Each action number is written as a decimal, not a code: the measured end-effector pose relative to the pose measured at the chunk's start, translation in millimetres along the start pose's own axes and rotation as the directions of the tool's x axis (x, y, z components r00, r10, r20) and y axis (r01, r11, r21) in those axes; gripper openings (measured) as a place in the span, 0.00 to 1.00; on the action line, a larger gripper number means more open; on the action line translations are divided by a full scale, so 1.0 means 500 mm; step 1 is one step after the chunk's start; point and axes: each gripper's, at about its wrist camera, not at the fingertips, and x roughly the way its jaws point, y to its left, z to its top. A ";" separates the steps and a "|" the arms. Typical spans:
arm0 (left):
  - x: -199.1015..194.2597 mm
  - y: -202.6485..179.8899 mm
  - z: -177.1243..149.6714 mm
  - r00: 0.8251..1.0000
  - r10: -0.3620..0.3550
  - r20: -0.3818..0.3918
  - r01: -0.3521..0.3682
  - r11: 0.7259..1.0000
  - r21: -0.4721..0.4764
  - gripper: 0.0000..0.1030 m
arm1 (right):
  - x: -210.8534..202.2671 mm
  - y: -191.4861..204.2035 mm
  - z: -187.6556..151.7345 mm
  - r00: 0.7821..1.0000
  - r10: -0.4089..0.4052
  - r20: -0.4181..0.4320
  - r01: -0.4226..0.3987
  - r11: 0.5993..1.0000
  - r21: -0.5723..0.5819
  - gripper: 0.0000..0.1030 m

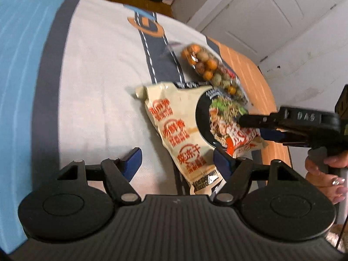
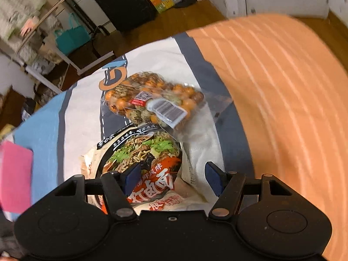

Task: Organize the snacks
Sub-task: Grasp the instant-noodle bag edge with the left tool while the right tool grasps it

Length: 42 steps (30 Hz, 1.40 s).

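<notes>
The left gripper [image 1: 177, 163] stood about half open and held nothing; the lower end of the noodle packet [image 1: 191, 130] lay between its fingers, probably as the place for a grip. The right gripper [image 2: 171, 177] was also half open and empty, its fingers above the same packet [image 2: 148, 169]. At upper centre, the clear bag of round snacks [image 2: 150, 102] overlapped the packet on the bed sheet [image 2: 282, 108]. Only the left view showed the right gripper [image 1: 245, 120] from the side, with the hand [image 1: 326, 174]; only the right view showed the bag's label.
</notes>
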 end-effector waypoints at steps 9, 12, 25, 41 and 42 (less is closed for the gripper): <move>0.021 -0.001 -0.008 1.000 -0.011 0.013 0.011 1.000 0.023 0.69 | 0.041 -0.005 0.001 0.998 0.037 -0.057 -0.038 0.999 -0.010 0.75; 0.026 0.000 -0.009 0.999 -0.026 0.022 0.025 0.999 0.036 0.61 | 0.055 -0.015 0.004 0.995 0.071 -0.067 -0.071 0.998 0.004 0.80; 0.007 -0.009 -0.020 0.992 -0.130 -0.010 0.130 0.990 0.051 0.38 | 0.024 0.056 -0.025 0.997 0.032 -0.077 -0.043 0.988 -0.151 0.65; -0.025 0.000 -0.030 0.996 -0.084 -0.036 0.086 0.994 0.072 0.41 | 0.040 0.082 -0.041 0.984 0.049 -0.173 -0.079 0.983 -0.167 0.67; -0.029 -0.004 -0.030 0.996 -0.080 -0.046 0.084 0.994 0.077 0.41 | 0.034 0.091 -0.045 0.984 0.036 -0.176 -0.068 0.982 -0.176 0.67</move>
